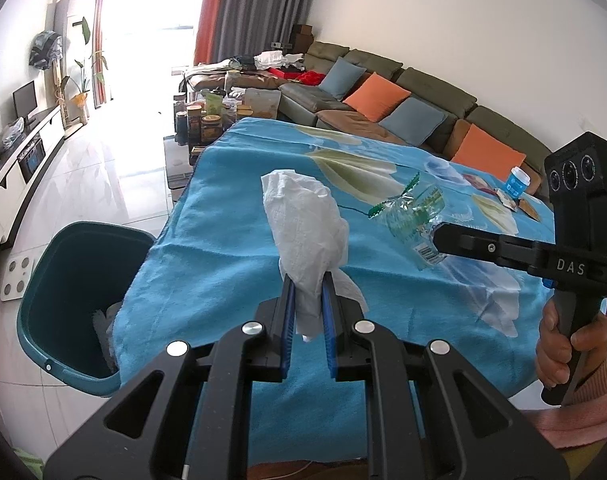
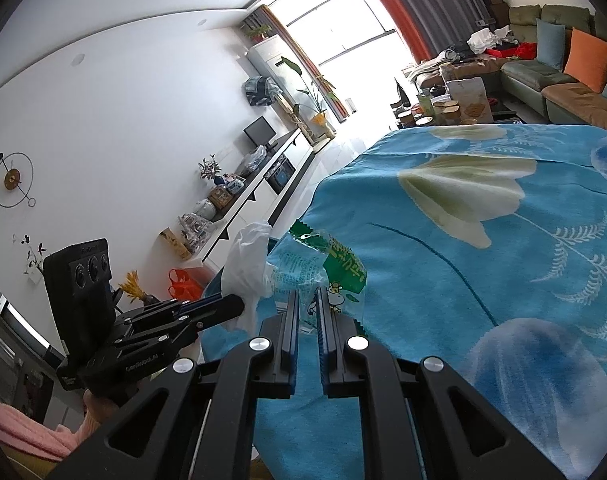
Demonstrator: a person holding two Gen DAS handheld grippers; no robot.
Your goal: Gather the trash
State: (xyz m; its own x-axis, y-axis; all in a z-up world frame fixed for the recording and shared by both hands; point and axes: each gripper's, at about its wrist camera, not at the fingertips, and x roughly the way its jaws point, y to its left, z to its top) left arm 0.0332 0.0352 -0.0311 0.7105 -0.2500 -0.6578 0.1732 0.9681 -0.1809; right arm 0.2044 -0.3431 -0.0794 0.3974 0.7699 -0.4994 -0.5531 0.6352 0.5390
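My left gripper [image 1: 308, 280] is shut on a crumpled white tissue [image 1: 303, 224] and holds it above the left end of the blue floral tablecloth [image 1: 231, 248]. A teal bin [image 1: 59, 280] stands on the floor left of the table, below and left of the tissue, with white paper inside. My right gripper [image 2: 306, 294] is shut on a clear plastic wrapper with green print [image 2: 323, 264], lifted over the cloth. The wrapper also shows in the left wrist view [image 1: 411, 216], with the right gripper [image 1: 439, 240] beside it. The left gripper [image 2: 239, 306] and the tissue [image 2: 247, 264] show in the right wrist view.
Small wrappers [image 1: 503, 196] and a blue-white paper cup [image 1: 517, 182] lie at the table's far right end. A sofa with cushions [image 1: 383, 96] runs behind the table. A cluttered coffee table [image 1: 211, 116] stands beyond. A TV cabinet [image 1: 19, 164] lines the left wall.
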